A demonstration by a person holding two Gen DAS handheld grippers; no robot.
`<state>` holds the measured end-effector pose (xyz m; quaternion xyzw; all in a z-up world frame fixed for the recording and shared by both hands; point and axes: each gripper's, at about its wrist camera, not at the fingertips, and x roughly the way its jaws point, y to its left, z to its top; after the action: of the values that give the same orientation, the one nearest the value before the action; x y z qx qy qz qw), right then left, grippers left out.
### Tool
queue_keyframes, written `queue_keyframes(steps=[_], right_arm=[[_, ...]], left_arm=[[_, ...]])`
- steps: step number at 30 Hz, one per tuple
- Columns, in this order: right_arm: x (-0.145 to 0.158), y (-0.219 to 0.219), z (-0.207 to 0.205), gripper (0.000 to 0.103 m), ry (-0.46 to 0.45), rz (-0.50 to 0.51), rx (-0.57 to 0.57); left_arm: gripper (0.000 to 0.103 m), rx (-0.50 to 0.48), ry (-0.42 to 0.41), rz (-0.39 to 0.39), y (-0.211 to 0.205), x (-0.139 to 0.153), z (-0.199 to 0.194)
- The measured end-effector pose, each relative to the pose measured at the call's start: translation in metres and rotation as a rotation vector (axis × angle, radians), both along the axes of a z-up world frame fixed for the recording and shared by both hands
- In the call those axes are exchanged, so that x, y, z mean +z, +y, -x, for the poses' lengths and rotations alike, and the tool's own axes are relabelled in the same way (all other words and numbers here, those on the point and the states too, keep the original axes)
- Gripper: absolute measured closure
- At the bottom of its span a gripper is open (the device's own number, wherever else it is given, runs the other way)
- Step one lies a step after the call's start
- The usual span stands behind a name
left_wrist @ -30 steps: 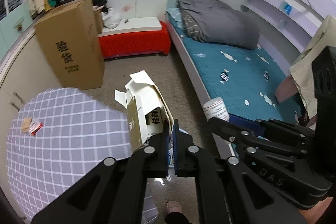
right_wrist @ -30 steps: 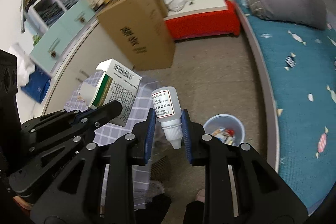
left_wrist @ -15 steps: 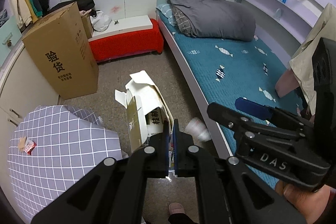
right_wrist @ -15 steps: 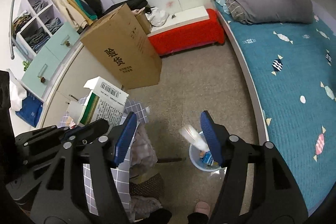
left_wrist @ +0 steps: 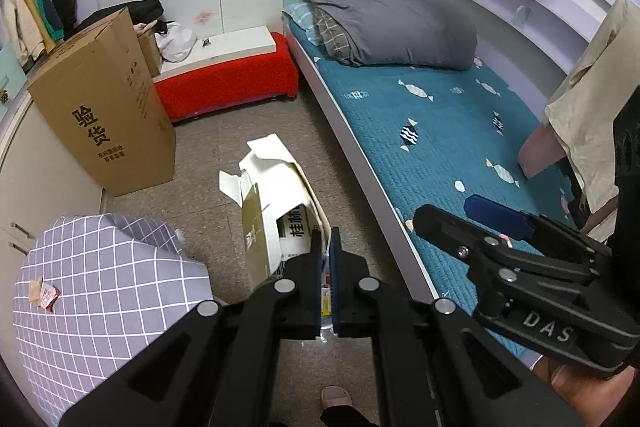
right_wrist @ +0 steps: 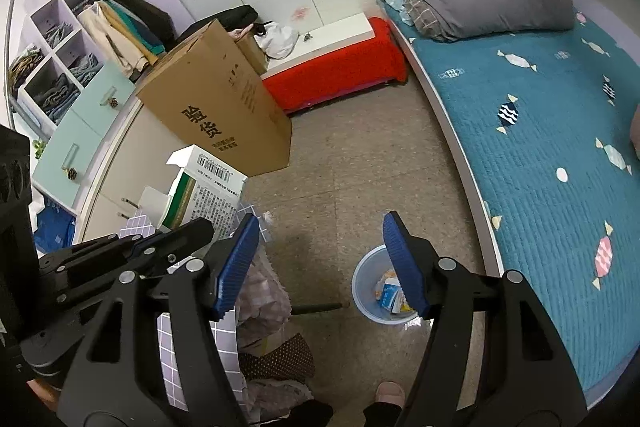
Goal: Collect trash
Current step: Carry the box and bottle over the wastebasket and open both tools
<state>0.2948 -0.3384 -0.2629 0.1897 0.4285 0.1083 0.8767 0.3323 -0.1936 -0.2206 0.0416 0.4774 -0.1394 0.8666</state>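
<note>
My left gripper (left_wrist: 325, 239) is shut on the flap of an opened white and gold medicine box (left_wrist: 276, 207) and holds it in the air; the box also shows in the right wrist view (right_wrist: 204, 195). My right gripper (right_wrist: 320, 259) is open and empty, above a pale blue trash bin (right_wrist: 366, 269) on the floor that holds several bits of packaging. The right gripper also shows at the right of the left wrist view (left_wrist: 480, 215).
A table with a grey checked cloth (left_wrist: 100, 291) stands at the left with small wrappers (left_wrist: 44, 297) on it. A tall cardboard box (right_wrist: 216, 107), a red bench (right_wrist: 336, 67) and a bed with a teal cover (right_wrist: 540, 131) surround the floor.
My right gripper opened and let go of the small white bottle, which fell toward the bin and is out of sight now. The left gripper kept its hold on the box.
</note>
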Motion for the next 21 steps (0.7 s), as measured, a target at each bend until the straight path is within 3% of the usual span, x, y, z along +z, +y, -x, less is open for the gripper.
queue_keyframes(steps=[14, 15, 16, 17, 18, 21], right_arm=[[0.015, -0.023, 0.007, 0.039, -0.056, -0.001, -0.085], [0.016, -0.025, 0.008, 0.039, -0.061, 0.001, -0.091], [0.017, -0.027, 0.009, 0.039, -0.065, 0.001, -0.097], [0.017, -0.03, 0.009, 0.039, -0.065, 0.0, -0.106], [0.017, -0.031, 0.009, 0.038, -0.064, -0.004, -0.11], [0.016, -0.036, 0.011, 0.038, -0.057, -0.008, -0.121]], left_arm=[[0.098, -0.047, -0.02, 0.015, -0.025, 0.007, -0.018], [0.092, -0.045, -0.017, 0.016, -0.025, 0.007, -0.018], [0.073, -0.04, -0.011, 0.017, -0.026, 0.006, -0.02], [0.063, -0.023, -0.012, 0.014, -0.024, 0.006, -0.021], [0.045, 0.004, -0.014, 0.021, -0.02, 0.006, -0.023], [0.041, 0.014, -0.006, 0.047, -0.016, 0.007, -0.023]])
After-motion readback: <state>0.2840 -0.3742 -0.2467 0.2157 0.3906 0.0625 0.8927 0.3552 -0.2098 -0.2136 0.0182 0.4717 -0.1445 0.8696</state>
